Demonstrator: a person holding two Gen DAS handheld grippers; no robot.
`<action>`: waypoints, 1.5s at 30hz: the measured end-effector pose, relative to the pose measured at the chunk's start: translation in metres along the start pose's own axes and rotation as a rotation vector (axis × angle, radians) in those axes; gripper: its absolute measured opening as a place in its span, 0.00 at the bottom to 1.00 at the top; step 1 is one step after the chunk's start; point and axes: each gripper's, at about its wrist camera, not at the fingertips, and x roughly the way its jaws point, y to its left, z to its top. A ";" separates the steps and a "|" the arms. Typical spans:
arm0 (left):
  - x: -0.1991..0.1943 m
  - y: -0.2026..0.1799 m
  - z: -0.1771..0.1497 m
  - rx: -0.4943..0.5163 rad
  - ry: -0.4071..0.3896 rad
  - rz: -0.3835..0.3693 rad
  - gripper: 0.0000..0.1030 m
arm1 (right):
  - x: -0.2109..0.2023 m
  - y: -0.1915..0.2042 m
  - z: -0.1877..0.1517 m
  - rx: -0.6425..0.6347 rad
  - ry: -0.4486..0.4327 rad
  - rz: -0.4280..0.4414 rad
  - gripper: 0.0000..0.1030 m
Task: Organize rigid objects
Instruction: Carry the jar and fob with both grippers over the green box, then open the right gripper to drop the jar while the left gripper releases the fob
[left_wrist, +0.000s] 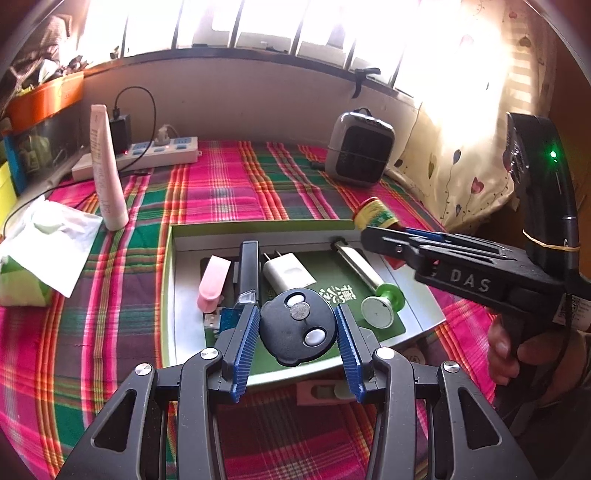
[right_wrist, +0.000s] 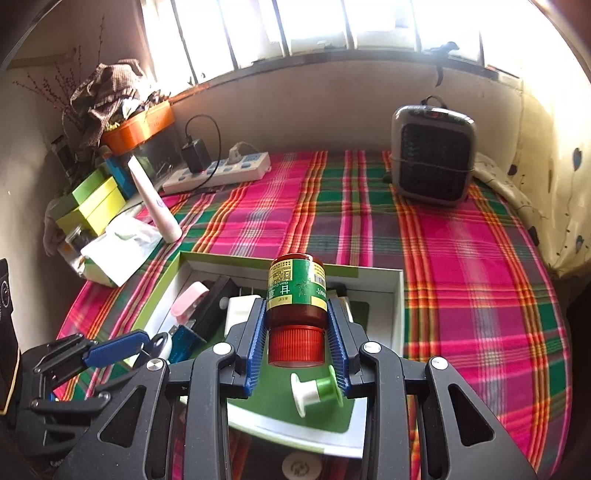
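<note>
My left gripper (left_wrist: 297, 325) is shut on a round black key fob (left_wrist: 295, 332) with pale buttons, held above the near part of an open green-rimmed box (left_wrist: 258, 224). In the box lie a pink clip (left_wrist: 212, 284), a black bar-shaped thing (left_wrist: 248, 269), a white charger plug (left_wrist: 286, 275) and a metal roller with a green end (left_wrist: 376, 295). My right gripper (right_wrist: 297, 332) is shut on a red-brown bottle (right_wrist: 297, 291) with a green and yellow label, red cap toward the camera, over the box (right_wrist: 397, 295). A green and white spool (right_wrist: 317, 387) lies below it.
The box sits on a plaid cloth (right_wrist: 461, 266). A grey heater (right_wrist: 432, 155) stands at the back right, a power strip (right_wrist: 221, 171) with a plugged charger at the back left. A white tube (left_wrist: 107, 170), a tissue pack (left_wrist: 40, 254) and stacked boxes (right_wrist: 92, 203) crowd the left.
</note>
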 end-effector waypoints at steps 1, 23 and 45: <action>0.002 -0.001 0.000 0.002 0.003 -0.002 0.40 | 0.005 0.000 0.000 -0.003 0.008 0.002 0.32; 0.039 -0.005 0.001 0.021 0.065 0.028 0.40 | 0.051 -0.006 -0.004 -0.009 0.091 0.011 0.32; 0.049 -0.001 0.000 0.010 0.098 0.029 0.40 | 0.061 -0.007 -0.007 -0.019 0.111 -0.001 0.32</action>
